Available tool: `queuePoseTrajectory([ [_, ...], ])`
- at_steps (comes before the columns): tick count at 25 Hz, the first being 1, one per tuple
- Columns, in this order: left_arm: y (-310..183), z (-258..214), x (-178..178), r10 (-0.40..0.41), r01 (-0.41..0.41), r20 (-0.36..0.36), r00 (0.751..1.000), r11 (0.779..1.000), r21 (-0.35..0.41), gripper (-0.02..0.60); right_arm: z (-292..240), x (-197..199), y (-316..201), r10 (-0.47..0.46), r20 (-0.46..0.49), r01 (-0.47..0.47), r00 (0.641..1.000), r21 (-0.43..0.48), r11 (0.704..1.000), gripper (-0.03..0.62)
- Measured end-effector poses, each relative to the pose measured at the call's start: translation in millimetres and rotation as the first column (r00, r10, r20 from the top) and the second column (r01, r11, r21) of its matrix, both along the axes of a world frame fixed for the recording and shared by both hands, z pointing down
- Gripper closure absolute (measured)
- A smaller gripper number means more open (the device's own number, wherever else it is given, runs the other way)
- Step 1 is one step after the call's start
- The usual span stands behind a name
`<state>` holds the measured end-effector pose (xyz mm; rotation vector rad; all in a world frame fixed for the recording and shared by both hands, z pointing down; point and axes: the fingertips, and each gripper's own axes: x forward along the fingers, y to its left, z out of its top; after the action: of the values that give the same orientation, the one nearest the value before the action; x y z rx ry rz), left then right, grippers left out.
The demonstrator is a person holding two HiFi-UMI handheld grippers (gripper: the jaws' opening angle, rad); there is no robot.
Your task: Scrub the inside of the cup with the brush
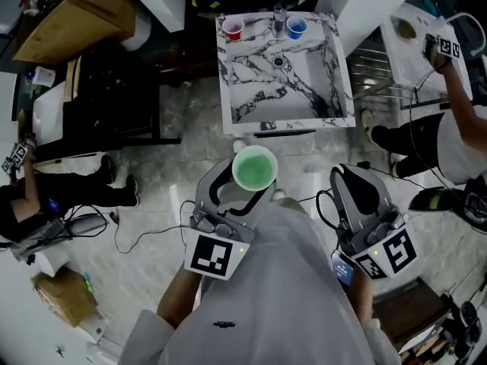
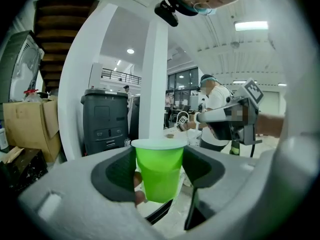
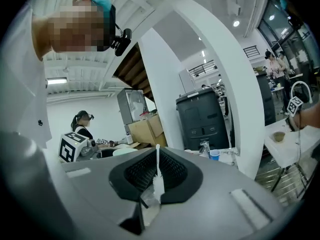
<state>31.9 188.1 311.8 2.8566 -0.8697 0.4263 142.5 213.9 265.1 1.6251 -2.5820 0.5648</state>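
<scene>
My left claw (image 2: 159, 159) clasps the green cup (image 1: 253, 168), aloft short of the counter's (image 1: 251, 105) near edge; my right claw (image 3: 156, 171) pinches the brush (image 3: 159, 183), apart from the cup; scrubbing, I judge, is not yet begun.

In the head view, your left gripper (image 1: 251, 179) hides the green cup's (image 1: 253, 168) wall and base. Your right gripper (image 1: 356, 188) shows no brush there. In the right gripper view, the brush's (image 3: 158, 180) lower end sinks out of sight between the jaws that pinch it. In the left gripper view, a brownish patch (image 2: 136, 182) at the cup's 9 o'clock can't be identified. At the head view's 3 o'clock, a person (image 1: 456, 139) is cut by the edge. At 12 o'clock, a small bottle-like thing (image 1: 279, 17) between the red cup (image 1: 233, 29) and blue cup (image 1: 296, 27) is too small to name.
</scene>
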Motion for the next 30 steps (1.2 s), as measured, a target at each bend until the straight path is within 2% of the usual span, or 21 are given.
queuePoseTrajectory([
  [5,-69.7,1.3,-3.1,0.087,-0.088,0.018,0.996,0.996,0.013,0.285,-12.8,-5.7,-72.8,0.058,0.003,-0.058,0.998,0.010,0.998,0.571],
  [11,-136.0,6.4,-9.9,0.154,-0.154,-0.026,0.988,0.988,0.004,0.285,-25.7,-26.4,-143.6,0.109,0.008,-0.110,0.994,0.041,0.993,0.571],
  [17,-165.9,18.0,-9.8,0.207,-0.207,-0.023,0.978,0.978,0.009,0.287,-41.2,-42.6,-179.4,0.138,0.042,-0.141,0.990,0.093,0.986,0.572],
  [23,-179.9,20.3,-5.7,0.201,-0.200,-0.022,0.979,0.979,0.025,0.290,-67.2,-36.0,-190.7,0.186,0.141,-0.207,0.972,0.150,0.967,0.572],
  [26,-181.0,18.2,-5.6,0.207,-0.206,-0.029,0.978,0.978,0.037,0.290,-73.8,-48.6,-192.8,0.115,0.180,-0.145,0.977,0.162,0.976,0.572],
  [30,-184.2,16.1,-6.1,0.201,-0.199,-0.038,0.979,0.979,0.045,0.285,-63.3,-73.4,-200.9,0.019,0.153,-0.038,0.988,0.121,0.992,0.572],
])
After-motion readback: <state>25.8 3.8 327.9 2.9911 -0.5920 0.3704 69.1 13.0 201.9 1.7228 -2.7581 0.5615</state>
